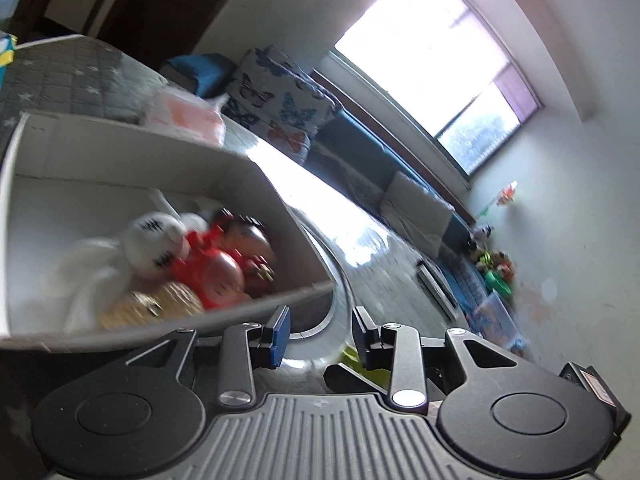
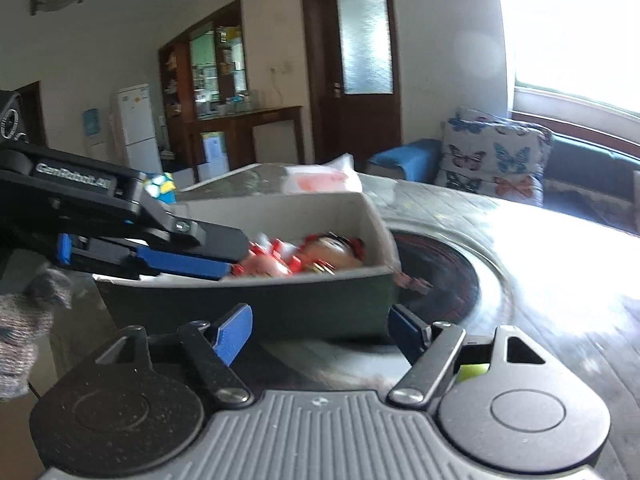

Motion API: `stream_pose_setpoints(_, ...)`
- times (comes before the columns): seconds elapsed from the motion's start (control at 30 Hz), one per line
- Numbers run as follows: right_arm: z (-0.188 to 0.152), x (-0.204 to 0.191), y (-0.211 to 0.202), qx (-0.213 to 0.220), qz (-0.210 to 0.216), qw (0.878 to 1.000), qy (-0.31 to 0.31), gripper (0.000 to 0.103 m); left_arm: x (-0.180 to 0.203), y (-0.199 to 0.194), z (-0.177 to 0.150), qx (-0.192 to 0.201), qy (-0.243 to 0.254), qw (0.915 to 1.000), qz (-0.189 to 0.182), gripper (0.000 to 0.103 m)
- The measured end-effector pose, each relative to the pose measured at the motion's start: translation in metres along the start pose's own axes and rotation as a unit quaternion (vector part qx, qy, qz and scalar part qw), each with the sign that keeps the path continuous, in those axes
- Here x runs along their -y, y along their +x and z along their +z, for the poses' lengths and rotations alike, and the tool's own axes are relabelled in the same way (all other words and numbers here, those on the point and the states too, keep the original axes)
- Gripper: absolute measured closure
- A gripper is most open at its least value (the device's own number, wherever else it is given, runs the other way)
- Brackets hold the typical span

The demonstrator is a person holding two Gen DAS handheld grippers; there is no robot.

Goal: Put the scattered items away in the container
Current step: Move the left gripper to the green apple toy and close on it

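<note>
The cardboard box (image 1: 132,160) sits on the counter (image 2: 500,216) and already holds a heap of toys: a white plush rabbit (image 1: 148,240), red dolls (image 1: 216,272) and a pale gold woven piece (image 1: 160,304), all blurred. Judging by that pile, most of the tidying looks done; a small red item (image 2: 412,282) lies on the counter just outside the box's near corner and may be what is left. A plastic bag (image 2: 320,178) rests behind the box.

The left tongs (image 1: 320,334) are apart and empty, just beside the box's near wall. The right tongs (image 2: 318,330) are also apart and empty, low in front of the box. The box's rim stands above both, so either must rise to clear it. Open counter lies to the right of the box.
</note>
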State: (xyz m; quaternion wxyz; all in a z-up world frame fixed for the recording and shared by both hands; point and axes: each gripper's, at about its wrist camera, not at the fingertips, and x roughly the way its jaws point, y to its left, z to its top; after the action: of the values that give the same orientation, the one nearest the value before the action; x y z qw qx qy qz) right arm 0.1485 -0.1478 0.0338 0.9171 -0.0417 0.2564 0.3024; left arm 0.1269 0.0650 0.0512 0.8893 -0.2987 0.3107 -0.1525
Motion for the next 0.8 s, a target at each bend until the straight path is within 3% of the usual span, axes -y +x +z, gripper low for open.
stream_pose_setpoints(0.37, -0.028, 0.056, -0.014, -0.011, -0.071, 0.996, 0.05, 0.026, 0.016, 0.053, -0.023, -0.06, 0.009, 0.9981, -0.013, 0.067)
stream_pose_setpoints(0.6, -0.036, 0.077, -0.003, -0.023, -0.081, 0.994, 0.069, 0.027, 0.024, 0.08, -0.021, -0.081, 0.002, 0.9964, -0.025, 0.067)
stream_pose_setpoints(0.8, -0.042, 0.086, 0.002, -0.031, -0.07, 0.993, 0.089, 0.035, 0.036, 0.098, -0.02, -0.095, 0.008, 0.995, -0.031, 0.067)
